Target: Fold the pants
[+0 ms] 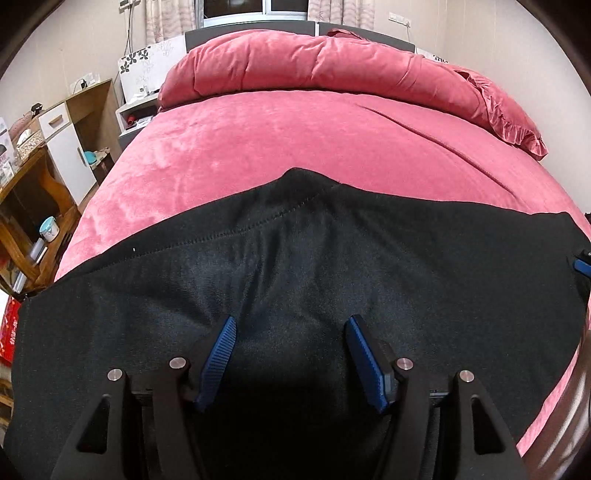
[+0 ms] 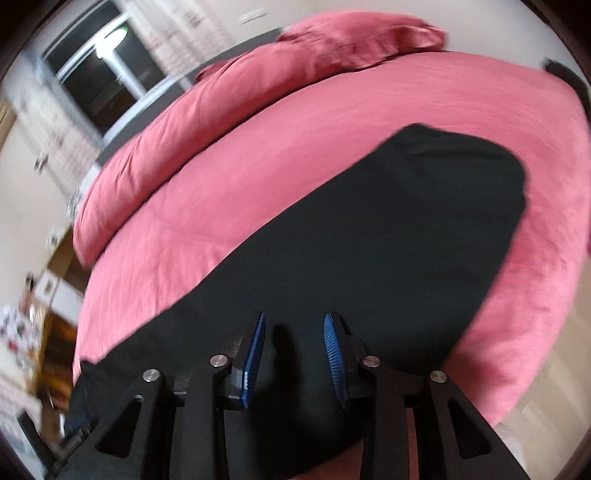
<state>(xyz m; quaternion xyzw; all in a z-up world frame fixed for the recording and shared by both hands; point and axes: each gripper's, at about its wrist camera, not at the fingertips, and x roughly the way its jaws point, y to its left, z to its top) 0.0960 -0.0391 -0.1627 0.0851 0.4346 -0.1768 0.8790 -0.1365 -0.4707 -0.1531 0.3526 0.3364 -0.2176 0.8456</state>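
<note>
In the left wrist view, the left gripper [image 1: 291, 325] fills the bottom of the frame, its two black arms ending in blue ribbed pads [image 1: 218, 356]. The jaws stand wide apart with nothing between them, and only dark cloth shows below. That cloth is the black pants [image 1: 295, 266], spread flat across the lower half of the picture on a bed with a pink cover [image 1: 280, 140]. A stitched seam runs across the pants toward a peak at the centre of the frame. At the right edge, a small blue part of the other tool [image 1: 583, 264] peeks in beside the pants.

Farther up the frame, a rolled pink duvet [image 1: 314, 62] lies across the head of the bed, with a ruffled pink pillow [image 1: 506, 110] at upper right. A wooden desk with white drawers [image 1: 62, 147] stands along the left edge. A window [image 1: 255, 9] with curtains sits at the top.

The right wrist view is tilted and blurred. The right gripper [image 2: 294, 323] sits at the bottom centre, its blue pads [image 2: 255, 360] parted by a moderate gap, holding nothing, with the pants visible through the gap. The pants [image 2: 369, 251] run from lower left up toward the right of centre, ending in a rounded folded edge. Pink bedding [image 2: 295, 140] surrounds them. Beyond, the duvet [image 2: 177, 147] runs along the upper left, and a dark window [image 2: 99, 85] shows at the top left.
</note>
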